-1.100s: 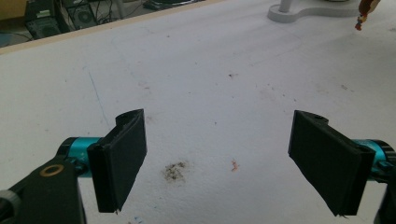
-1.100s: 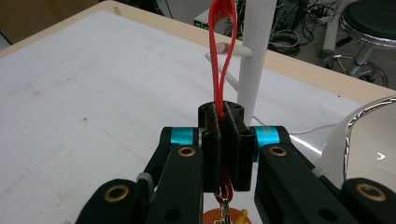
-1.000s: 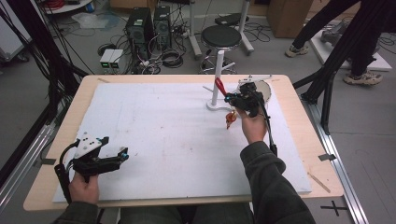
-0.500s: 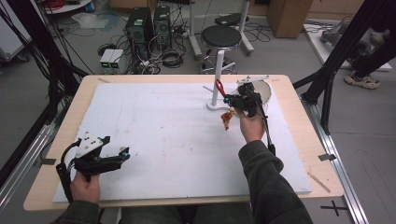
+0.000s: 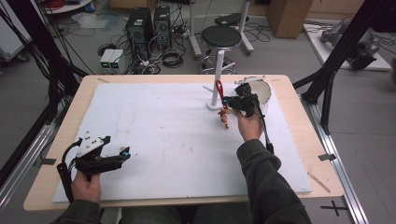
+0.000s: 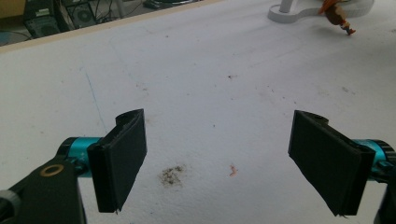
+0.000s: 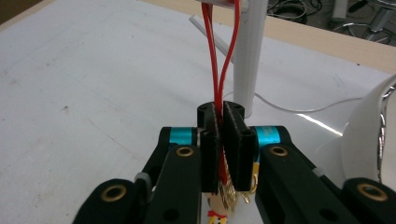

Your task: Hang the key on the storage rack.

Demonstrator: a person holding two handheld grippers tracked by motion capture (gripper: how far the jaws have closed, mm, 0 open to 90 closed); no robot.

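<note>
Right claw [image 7: 223,140] is clenched on the red cord [image 7: 219,56] of a charm [image 5: 225,116] hanging beside the white stand [image 5: 215,93], seemingly mid-hanging with release remaining, while left claw [image 6: 224,158] rests released, well apart on the bench [image 5: 299,154].

We find the scene evenly and fairly brightly lit, apparently from overhead. On the white board [image 5: 177,135] shadows are faint and soft; the far floor is dimmer. The high view is soft and blocky, fine detail lost. In the left gripper view the board's specks are fairly sharp, while the top corners soften. In the right gripper view the red cord [image 7: 219,70] is crisp, a bright glare streak crosses the board beside the white post [image 7: 250,56], and the background blurs.
</note>
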